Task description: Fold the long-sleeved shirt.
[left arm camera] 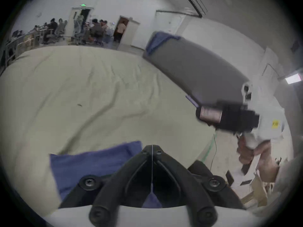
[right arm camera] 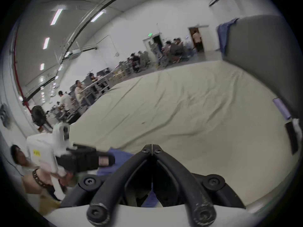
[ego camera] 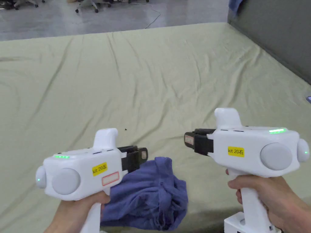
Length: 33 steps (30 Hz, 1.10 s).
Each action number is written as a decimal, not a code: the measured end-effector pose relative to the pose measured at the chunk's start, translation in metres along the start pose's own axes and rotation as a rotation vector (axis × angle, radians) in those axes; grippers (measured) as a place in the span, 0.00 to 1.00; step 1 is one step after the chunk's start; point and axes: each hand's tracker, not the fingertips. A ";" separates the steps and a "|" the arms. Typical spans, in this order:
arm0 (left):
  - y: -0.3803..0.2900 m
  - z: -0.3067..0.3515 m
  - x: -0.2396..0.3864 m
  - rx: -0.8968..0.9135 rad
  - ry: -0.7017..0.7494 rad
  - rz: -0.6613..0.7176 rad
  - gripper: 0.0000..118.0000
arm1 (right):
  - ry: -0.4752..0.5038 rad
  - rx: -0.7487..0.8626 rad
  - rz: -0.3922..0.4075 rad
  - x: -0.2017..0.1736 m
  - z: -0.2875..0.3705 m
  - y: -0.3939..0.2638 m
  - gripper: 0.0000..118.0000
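Two hands, one per gripper, occupy the near edge of the head view: the left hand [ego camera: 79, 209] grips the handle of the left gripper [ego camera: 145, 154], and the right hand [ego camera: 267, 194] grips that of the right gripper [ego camera: 187, 140]. Each gripper carries one yellow sticker on its white housing and one lit green indicator on top. The two point toward each other with a gap between their tips, both held above the surface and touching nothing. In the left gripper view the left gripper's two jaws meet at the tip with only a thin seam between them, closed on nothing; the right gripper view shows the same for the right gripper, its jaws together and empty. One shirt [ego camera: 152, 194], blue-purple and bunched in a crumpled heap, lies at the near edge of the sheet [ego camera: 152, 85], below and just beyond the left gripper's tip and nearer the left hand than the right. The one pale green sheet, creased in long diagonal folds, covers the whole work surface. One small dark speck [ego camera: 125, 129] sits on it beyond the shirt. To the right rises one grey panel [ego camera: 273, 33], with one blue cloth [ego camera: 235, 4] draped over its far end. Beyond the sheet lie the floor [ego camera: 91, 18] and several office chairs [ego camera: 88, 4]; in the gripper views, people sit at desks, blurred.
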 end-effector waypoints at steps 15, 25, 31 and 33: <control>-0.053 0.021 -0.124 -0.103 0.056 0.364 0.60 | -0.028 -0.459 -0.219 0.050 -0.108 -0.072 0.00; -0.074 -0.020 -0.174 -0.102 -0.142 0.588 0.92 | 0.027 -0.430 -0.275 0.056 -0.108 -0.079 0.00; -0.073 -0.058 -0.176 -0.196 -0.123 0.560 0.53 | 0.034 -0.435 -0.296 0.059 -0.108 -0.078 0.00; -0.074 -0.057 -0.162 -0.205 -0.144 0.529 0.17 | 0.024 -0.451 -0.318 0.055 -0.105 -0.071 0.00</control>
